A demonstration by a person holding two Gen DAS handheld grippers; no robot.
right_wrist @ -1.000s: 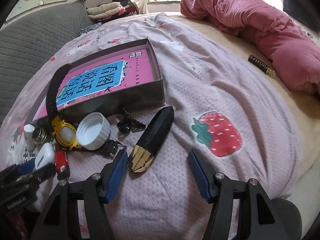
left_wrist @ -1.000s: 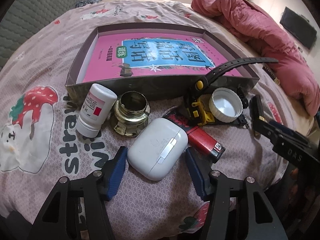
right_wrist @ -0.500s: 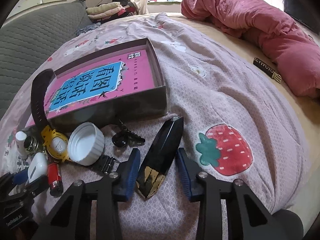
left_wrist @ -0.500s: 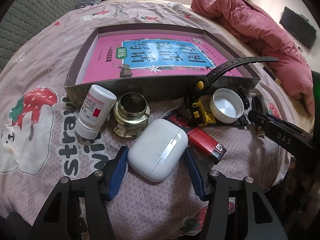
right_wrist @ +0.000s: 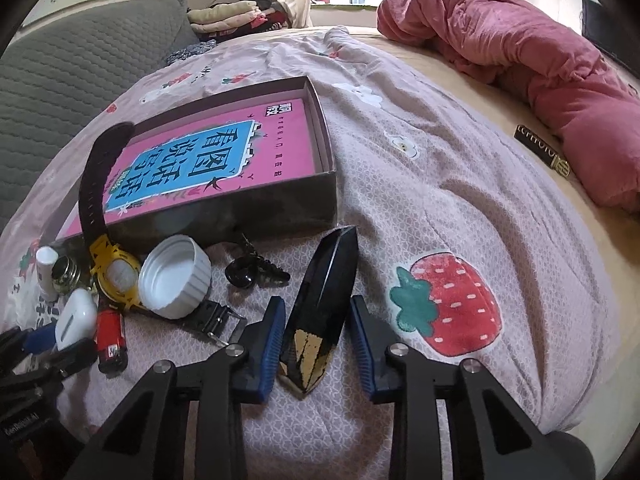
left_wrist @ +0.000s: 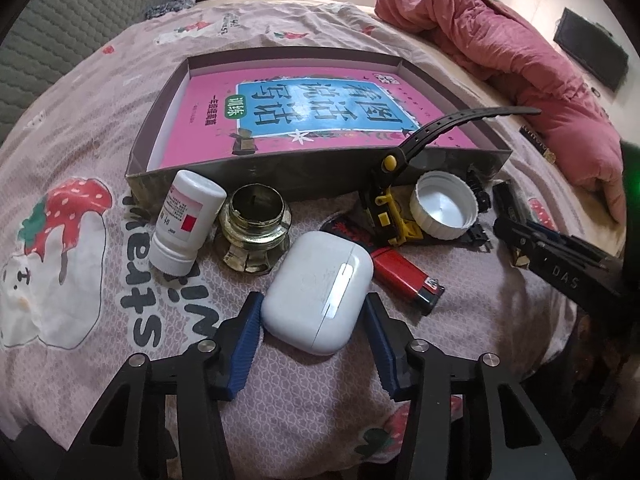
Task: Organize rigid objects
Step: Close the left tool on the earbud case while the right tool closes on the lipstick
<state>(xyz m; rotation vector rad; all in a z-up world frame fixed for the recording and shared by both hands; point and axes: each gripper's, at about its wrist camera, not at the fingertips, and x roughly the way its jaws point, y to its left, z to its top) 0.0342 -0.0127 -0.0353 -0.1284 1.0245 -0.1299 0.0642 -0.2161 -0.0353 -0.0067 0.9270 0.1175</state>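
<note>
While both pairs of tongs are closing, each has one object between its blue pads on the strawberry-print bedspread (right_wrist: 460,184). The left tongs (left_wrist: 314,334) straddle a white earbud case (left_wrist: 318,294); the left pad touches its edge, the right looks a sliver off. The right tongs (right_wrist: 318,340) bracket a black pointed piece with a gold-flecked tip (right_wrist: 322,306), narrow gaps showing on both sides. Just beyond the case lie a red lighter (left_wrist: 404,274), a brass fitting (left_wrist: 254,228) and a white pill bottle (left_wrist: 186,222). A yellow watch (right_wrist: 114,274), a white screw cap (right_wrist: 174,276) and a black key (right_wrist: 248,272) sit against the front wall of a shallow box (right_wrist: 256,210), which holds a pink book (left_wrist: 312,118). A pink duvet (right_wrist: 532,60) is heaped at the far side.
</note>
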